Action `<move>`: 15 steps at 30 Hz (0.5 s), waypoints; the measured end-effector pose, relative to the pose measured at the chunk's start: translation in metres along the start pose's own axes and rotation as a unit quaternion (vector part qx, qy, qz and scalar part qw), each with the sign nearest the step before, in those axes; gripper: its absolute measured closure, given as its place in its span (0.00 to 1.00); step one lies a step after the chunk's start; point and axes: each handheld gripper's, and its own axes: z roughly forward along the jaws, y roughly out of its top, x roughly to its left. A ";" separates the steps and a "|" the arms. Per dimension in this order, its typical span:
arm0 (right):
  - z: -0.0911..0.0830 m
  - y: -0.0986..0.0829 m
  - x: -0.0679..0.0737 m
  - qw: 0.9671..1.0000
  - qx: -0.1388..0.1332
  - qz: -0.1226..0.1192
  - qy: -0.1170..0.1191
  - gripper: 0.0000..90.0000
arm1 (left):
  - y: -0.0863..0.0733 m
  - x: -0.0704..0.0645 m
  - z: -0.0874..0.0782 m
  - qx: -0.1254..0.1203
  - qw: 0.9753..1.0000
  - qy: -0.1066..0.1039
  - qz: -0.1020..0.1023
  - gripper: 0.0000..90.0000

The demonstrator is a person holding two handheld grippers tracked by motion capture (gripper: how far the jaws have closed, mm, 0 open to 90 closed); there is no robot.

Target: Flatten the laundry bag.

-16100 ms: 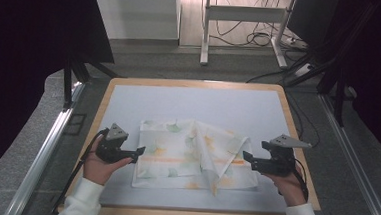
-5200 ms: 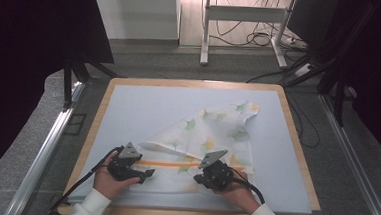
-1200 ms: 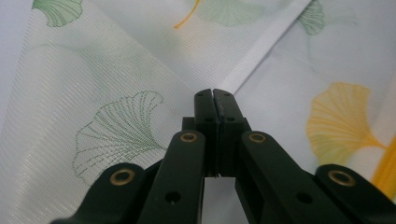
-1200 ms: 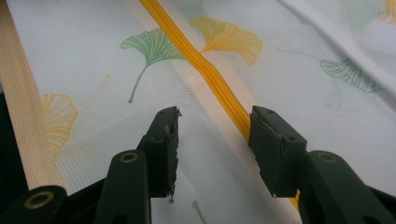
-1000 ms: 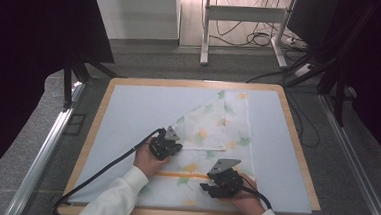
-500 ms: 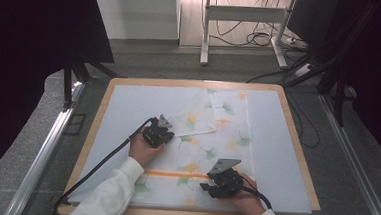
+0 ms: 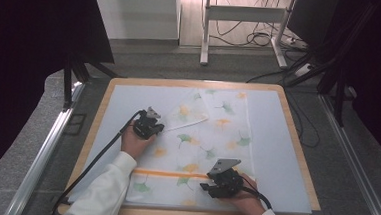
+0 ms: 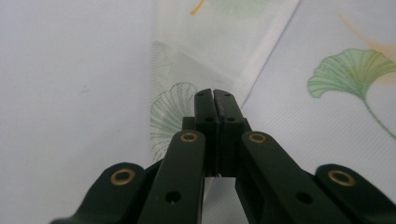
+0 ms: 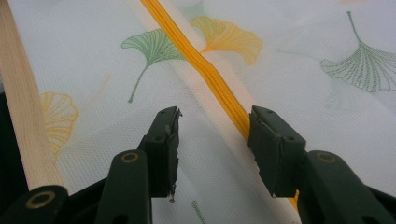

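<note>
From up high I've got the ginkgo-print cloth [image 7: 211, 139] spread flat on the table [image 7: 281, 143]. Left gripper view: my left tongs [image 8: 214, 95] are pinched tight on a folded corner. Right gripper view: right tongs [image 9: 215, 126] gape wide over the orange zipper [image 9: 205, 70], holding nothing.

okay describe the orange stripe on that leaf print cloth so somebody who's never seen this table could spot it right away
Start at the wooden-rimmed table and find the white cloth printed with green and yellow ginkgo leaves spread across it. Near the cloth's front edge, the orange stripe runs straight across, ending by the right gripper, whose open jaws straddle it in the right gripper view. It is the cloth's one solid straight line; everything else is scattered leaves.
</note>
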 end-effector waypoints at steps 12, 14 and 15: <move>0.000 0.000 0.000 1.000 0.001 -0.001 0.001 0.58 | 0.001 -0.003 -0.014 -0.020 0.999 -0.025 -0.010 1.00; 0.000 0.000 0.000 1.000 0.001 -0.002 0.001 0.58 | 0.001 -0.010 -0.018 -0.024 0.999 -0.039 -0.007 1.00; 0.000 0.000 0.000 1.000 0.001 -0.002 0.000 0.58 | 0.001 -0.010 -0.018 -0.024 0.999 -0.039 -0.007 1.00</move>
